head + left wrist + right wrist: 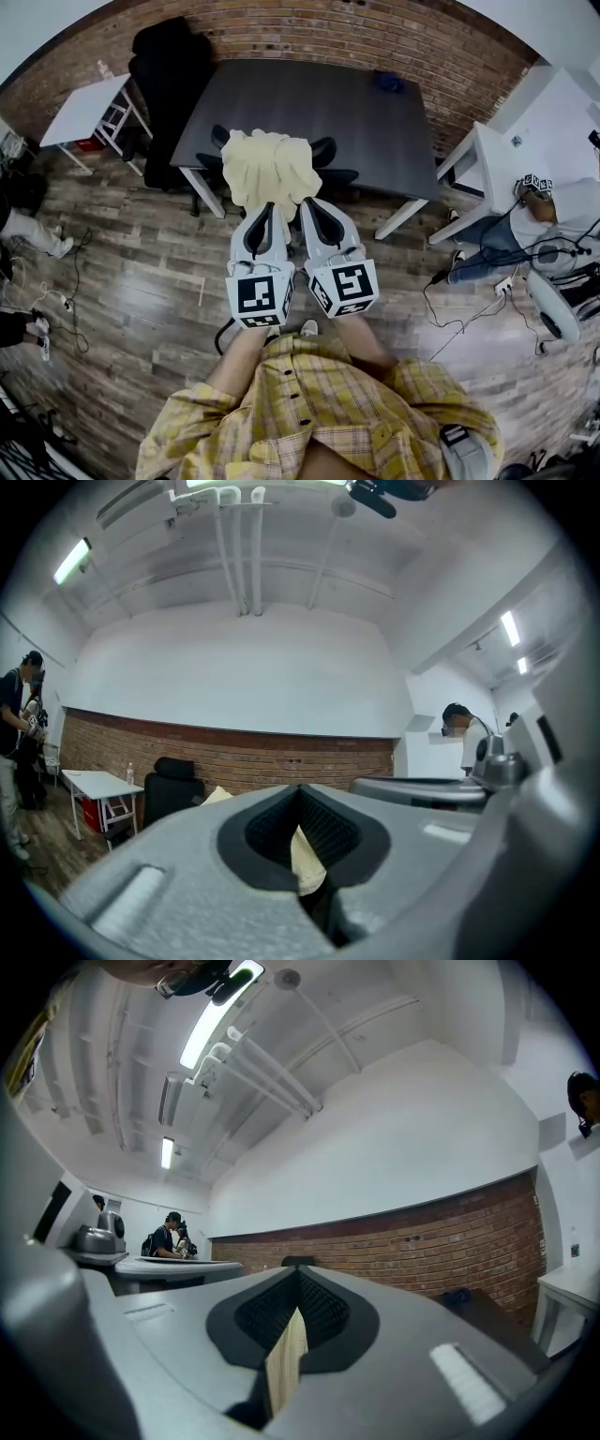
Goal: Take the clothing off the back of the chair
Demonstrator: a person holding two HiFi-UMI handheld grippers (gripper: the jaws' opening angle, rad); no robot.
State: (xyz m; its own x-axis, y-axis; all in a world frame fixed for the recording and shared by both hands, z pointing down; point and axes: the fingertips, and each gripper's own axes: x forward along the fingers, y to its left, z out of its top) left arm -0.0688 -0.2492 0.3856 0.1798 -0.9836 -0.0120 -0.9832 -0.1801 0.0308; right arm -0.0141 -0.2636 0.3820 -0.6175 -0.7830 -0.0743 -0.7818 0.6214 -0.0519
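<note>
while cream garment (270, 169) hangs by chair (325, 148), l hand-held gripper (266, 211) + r hand-held gripper (310, 206) clamped on it.

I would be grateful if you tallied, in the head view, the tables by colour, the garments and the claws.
Dark table: 1
White tables: 2, one at the left, one at the right
Cream garment: 1
Claws: 2, the left claw and the right claw, both shut on the garment
Total: 6

A dark table (319, 103) stands on plank floor (141, 309) before brick wall (422, 47).
</note>
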